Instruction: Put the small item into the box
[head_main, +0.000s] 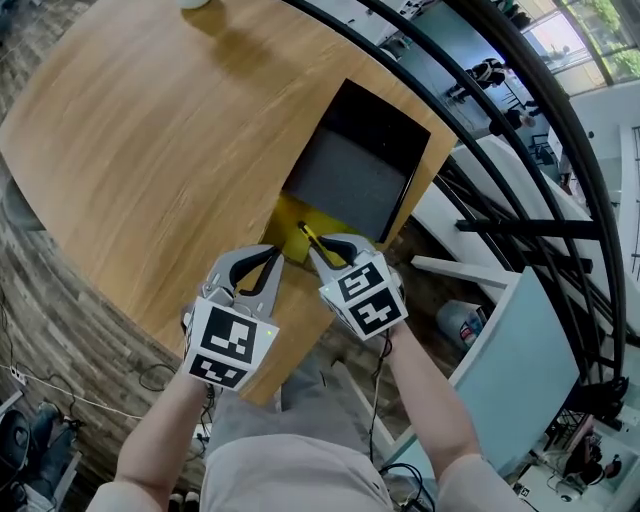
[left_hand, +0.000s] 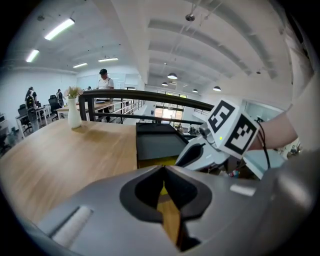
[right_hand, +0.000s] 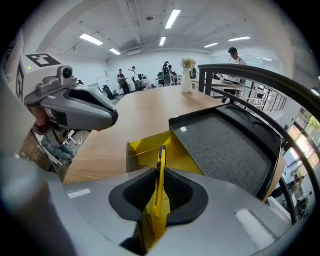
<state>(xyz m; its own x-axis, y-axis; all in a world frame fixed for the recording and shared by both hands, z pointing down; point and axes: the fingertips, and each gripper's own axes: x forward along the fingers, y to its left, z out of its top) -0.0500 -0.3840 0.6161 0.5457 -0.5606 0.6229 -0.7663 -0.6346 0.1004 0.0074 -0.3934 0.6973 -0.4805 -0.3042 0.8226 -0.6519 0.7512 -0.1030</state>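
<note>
Tabletop (head_main: 150, 150), yellow box (right_hand: 145, 150), right claw (head_main: 322, 250) holding cutter (right_hand: 160, 167)

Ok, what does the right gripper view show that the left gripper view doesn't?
Only the right gripper view: the slim yellow utility knife clamped by the right gripper. Only the left gripper view: a look along the left gripper, jaws shut on nothing. Both: the light wooden table, the open yellow box, the dark grey tray and the white vase.

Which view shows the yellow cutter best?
The right gripper view: the yellow cutter sits clamped in the right gripper, close up. The head view shows only its thin tip; the left gripper view, nothing.
</note>
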